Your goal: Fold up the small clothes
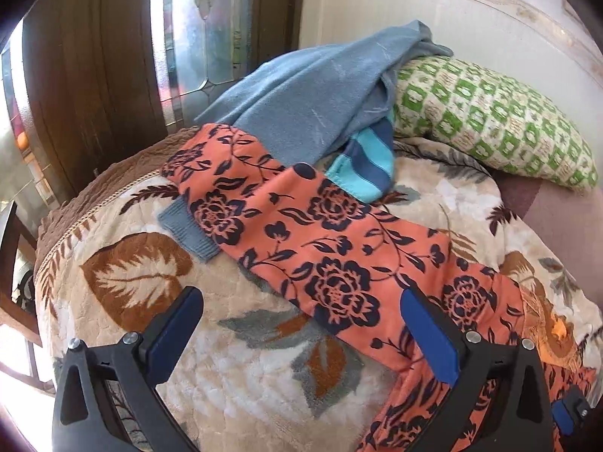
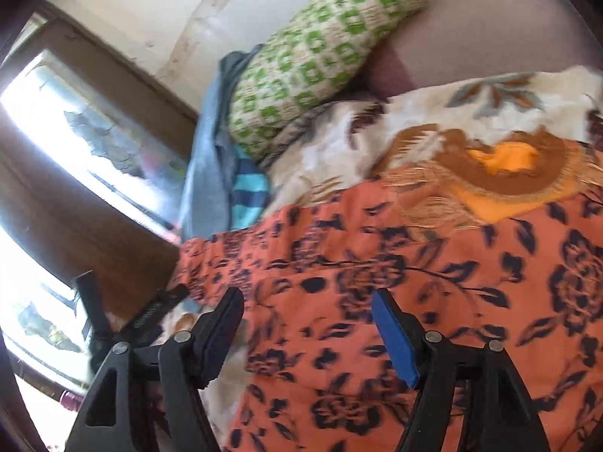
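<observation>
Your orange garment (image 1: 339,263) runs off the left view's lower edge. It hides most of a grey knit piece (image 1: 188,231), and the blue towel (image 1: 301,113) covers most of the striped cloth (image 1: 369,165). Your right view is motion-blurred.

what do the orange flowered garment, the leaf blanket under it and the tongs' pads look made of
Orange flowered garment: thin woven cloth, probably cotton or rayon; matte, lies flat with soft creases.
Leaf blanket: thick plush, likely synthetic fleece; fuzzy pile with embossed texture.
Left tongs pads: blue, smooth and matte, perhaps rubber or foam, on black rigid plastic-looking arms.
</observation>
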Demonstrator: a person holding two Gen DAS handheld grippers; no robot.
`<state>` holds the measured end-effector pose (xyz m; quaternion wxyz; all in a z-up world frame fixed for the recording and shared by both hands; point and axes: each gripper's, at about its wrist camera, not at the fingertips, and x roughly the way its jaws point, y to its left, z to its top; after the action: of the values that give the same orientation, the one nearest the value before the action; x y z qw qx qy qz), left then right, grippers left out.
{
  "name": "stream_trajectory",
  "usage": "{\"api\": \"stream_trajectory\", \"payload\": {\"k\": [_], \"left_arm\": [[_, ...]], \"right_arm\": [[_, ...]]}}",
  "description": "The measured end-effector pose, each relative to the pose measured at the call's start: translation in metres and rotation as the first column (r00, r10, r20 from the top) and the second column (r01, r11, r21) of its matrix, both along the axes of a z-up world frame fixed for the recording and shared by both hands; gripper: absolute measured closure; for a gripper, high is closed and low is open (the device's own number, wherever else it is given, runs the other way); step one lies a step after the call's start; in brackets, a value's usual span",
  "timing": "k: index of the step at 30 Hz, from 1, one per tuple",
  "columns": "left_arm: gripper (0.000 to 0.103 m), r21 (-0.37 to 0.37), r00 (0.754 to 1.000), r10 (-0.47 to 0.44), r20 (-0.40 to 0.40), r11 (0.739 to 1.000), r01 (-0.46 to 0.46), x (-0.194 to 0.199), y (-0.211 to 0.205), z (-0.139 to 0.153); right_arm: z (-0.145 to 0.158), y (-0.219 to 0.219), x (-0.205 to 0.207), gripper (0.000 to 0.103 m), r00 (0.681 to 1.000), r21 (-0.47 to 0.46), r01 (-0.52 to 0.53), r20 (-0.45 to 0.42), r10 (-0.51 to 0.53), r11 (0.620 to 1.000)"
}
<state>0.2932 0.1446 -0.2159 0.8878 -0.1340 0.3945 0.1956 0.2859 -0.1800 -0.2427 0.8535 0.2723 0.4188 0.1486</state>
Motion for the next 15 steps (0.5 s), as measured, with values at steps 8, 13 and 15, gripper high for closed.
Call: {"api": "stream_trajectory", "payload": {"k": [8, 13, 15], "left_arm": [[0.000, 0.099, 0.926, -0.249, -0.285, 0.953, 0.286, 0.030, -0.073, -0.055], [0.000, 0.043, 0.935, -0.232, -0.267, 0.967, 0.253, 0.033, -0.071, -0.052], [0.000, 0.024, 0.948, -0.216, -0.234, 0.973, 0.228, 0.031, -0.064, -0.043]], "right_arm": [[-0.056, -0.092, -0.025, 0.077, 0.950, -0.130, 0.241, -0.171, -0.261, 0.962], [-0.053, -0.068, -0.053, 0.063, 0.962, -0.212, 0.245, -0.065, -0.264, 0.946], [-0.057, -0.052, -0.070, 0.040, 0.968, -0.214, 0.253, 0.050, -0.248, 0.944]]}}
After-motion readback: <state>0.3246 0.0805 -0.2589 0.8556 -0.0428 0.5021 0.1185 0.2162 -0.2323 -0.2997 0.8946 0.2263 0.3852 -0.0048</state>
